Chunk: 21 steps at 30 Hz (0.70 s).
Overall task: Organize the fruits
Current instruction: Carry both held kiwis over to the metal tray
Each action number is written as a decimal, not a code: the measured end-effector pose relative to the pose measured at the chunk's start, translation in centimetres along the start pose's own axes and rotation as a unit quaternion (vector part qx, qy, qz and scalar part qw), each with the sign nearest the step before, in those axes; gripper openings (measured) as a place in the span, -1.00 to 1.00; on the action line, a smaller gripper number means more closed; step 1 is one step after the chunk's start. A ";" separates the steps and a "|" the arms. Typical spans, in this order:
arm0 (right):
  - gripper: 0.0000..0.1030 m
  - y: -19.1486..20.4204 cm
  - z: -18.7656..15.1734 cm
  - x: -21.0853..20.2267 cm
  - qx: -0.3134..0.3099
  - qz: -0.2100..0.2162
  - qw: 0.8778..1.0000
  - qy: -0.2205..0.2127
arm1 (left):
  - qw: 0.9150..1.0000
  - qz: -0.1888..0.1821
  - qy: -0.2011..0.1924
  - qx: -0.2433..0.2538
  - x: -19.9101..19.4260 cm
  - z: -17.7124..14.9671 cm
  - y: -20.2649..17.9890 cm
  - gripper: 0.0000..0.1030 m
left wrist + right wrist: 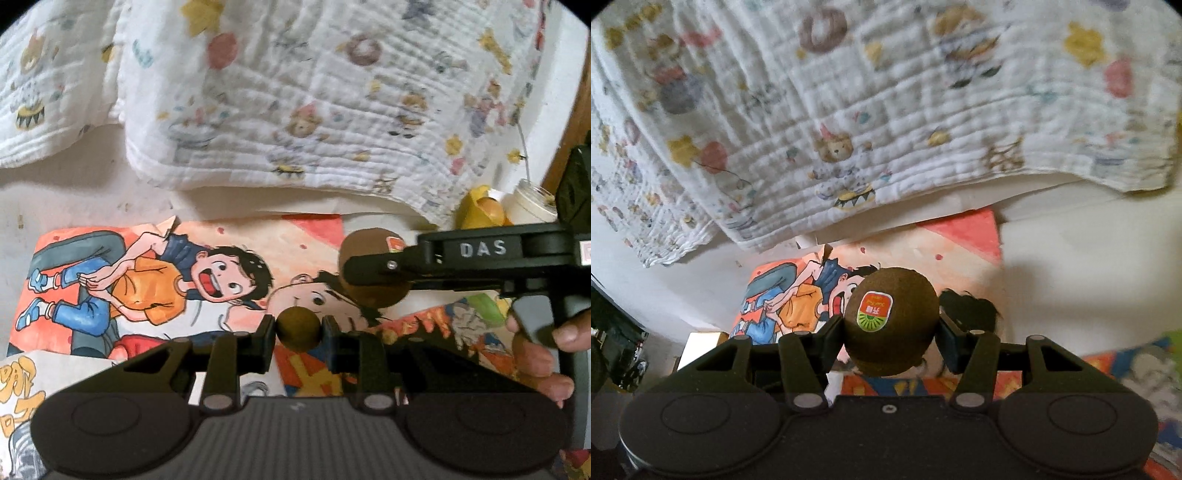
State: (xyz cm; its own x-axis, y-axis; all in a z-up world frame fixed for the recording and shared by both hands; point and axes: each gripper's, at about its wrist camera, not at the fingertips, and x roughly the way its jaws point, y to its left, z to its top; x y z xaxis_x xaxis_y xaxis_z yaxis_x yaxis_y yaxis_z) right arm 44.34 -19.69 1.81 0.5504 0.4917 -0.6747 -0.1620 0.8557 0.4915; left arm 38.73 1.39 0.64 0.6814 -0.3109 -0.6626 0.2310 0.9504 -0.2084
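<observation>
The left gripper (298, 328) pinches a small brown round fruit (298, 329); the right gripper (891, 325) clamps a stickered kiwi (892, 319). Both hang above the cartoon poster (147, 266). Neither is placed yet; a yellow container (474, 210) at two o'clock may be the destination.

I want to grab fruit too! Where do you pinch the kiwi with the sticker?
Pinch the kiwi across its narrower middle, one pad on each side, as the right hand-held gripper does. It is egg-shaped, so the ends would likely slip. Come from behind, sticker up.
</observation>
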 end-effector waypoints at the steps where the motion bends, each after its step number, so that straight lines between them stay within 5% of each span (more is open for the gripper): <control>1: 0.08 -0.2 -0.2 -0.6 -0.001 -0.001 1.000 -0.002 | 1.000 -0.002 -0.001 0.002 -0.3 -0.1 -0.4 -0.44; 21: 0.08 -2.9 -8.1 -13.7 -0.036 -0.021 0.999 -0.023 | 0.998 -0.059 0.011 0.020 -4.7 -2.8 -6.2 -0.44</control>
State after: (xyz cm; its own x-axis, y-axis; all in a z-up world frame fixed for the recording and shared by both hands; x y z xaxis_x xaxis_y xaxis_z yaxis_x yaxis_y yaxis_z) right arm 30.62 -27.61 5.16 0.5950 0.4494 -0.6664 -0.1963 0.8852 0.4217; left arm 32.18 -2.97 3.04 0.6321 -0.4195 -0.6515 0.3368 0.9059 -0.2566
